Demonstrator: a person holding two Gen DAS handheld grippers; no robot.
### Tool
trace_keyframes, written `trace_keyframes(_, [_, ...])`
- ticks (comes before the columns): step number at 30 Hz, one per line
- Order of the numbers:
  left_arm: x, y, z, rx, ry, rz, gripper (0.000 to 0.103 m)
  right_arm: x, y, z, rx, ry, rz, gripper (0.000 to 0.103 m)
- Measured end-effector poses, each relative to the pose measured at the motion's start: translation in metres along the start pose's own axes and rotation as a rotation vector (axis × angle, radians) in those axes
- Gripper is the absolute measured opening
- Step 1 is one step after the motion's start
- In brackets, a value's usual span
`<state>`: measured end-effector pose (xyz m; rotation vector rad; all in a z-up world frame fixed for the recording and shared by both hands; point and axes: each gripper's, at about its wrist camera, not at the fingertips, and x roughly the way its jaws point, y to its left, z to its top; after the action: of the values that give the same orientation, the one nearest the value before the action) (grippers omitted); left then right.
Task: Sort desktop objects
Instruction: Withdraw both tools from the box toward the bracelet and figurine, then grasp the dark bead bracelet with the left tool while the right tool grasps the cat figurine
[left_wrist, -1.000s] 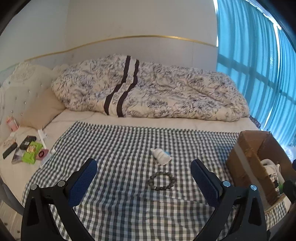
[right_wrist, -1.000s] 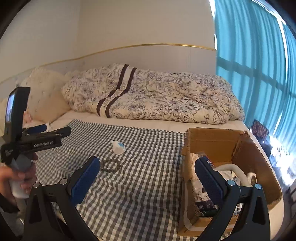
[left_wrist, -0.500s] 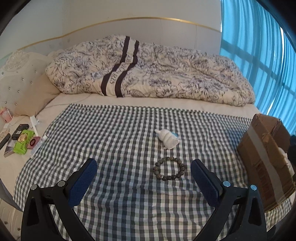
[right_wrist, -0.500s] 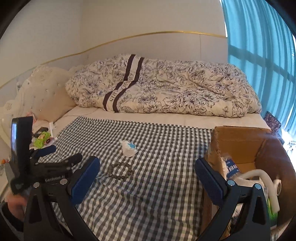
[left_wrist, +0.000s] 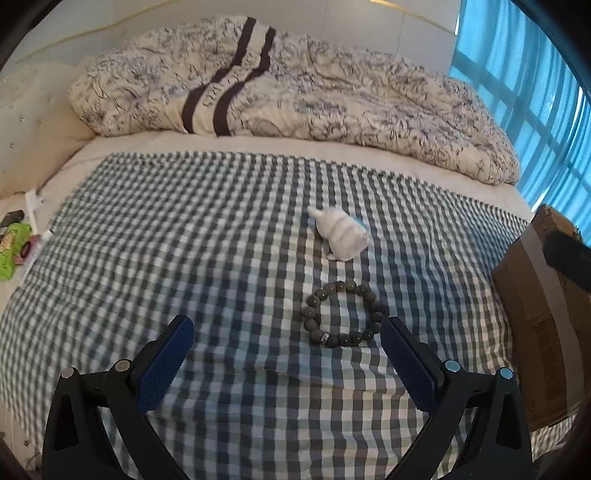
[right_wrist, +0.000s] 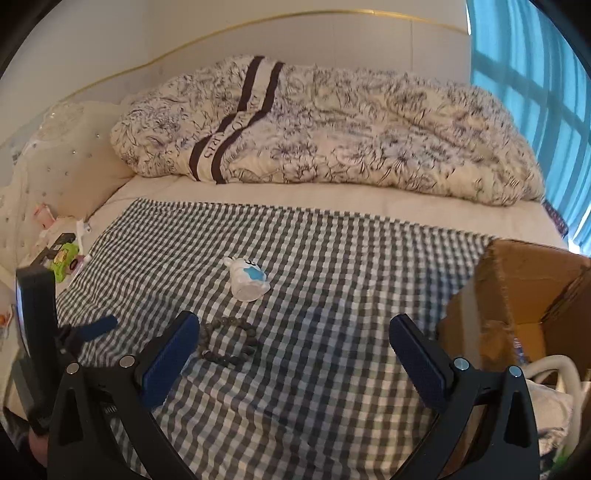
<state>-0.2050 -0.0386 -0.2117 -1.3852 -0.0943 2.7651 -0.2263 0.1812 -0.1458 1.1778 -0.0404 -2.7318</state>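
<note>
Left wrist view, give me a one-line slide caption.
Open left gripper hovers over a bead bracelet and white toy on checkered cloth.

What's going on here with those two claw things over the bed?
A person holds a claw tool in each hand, tidying small items off a checkered cloth on the bed. Both claws are open and empty. The left claw hangs just short of a bead bracelet; a small white toy lies beyond it. The right claw hovers beside a cardboard box that already holds some things.
</note>
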Motion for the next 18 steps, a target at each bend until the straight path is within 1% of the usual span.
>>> trace_keyframes(3, [0.015,-0.009,-0.001,0.024,0.015,-0.009,0.103,0.02,-0.003,0.005,0.008,0.036,0.002,0.103])
trace_keyframes(6, [0.029,-0.019,-0.001,0.047,0.03,-0.027,0.103,0.049,-0.003,0.012,0.002,0.094,0.002,0.103])
trace_keyframes(10, [0.048,-0.026,0.001,0.052,0.056,-0.051,0.103,0.078,0.0,0.017,-0.007,0.144,0.011,0.103])
trace_keyframes(13, [0.061,-0.028,0.003,0.046,0.071,-0.065,0.103,0.097,-0.001,0.02,-0.008,0.165,0.017,0.103])
trace_keyframes(18, [0.081,-0.036,0.006,0.034,0.098,-0.088,0.103,0.117,-0.007,0.022,0.013,0.183,0.017,0.103])
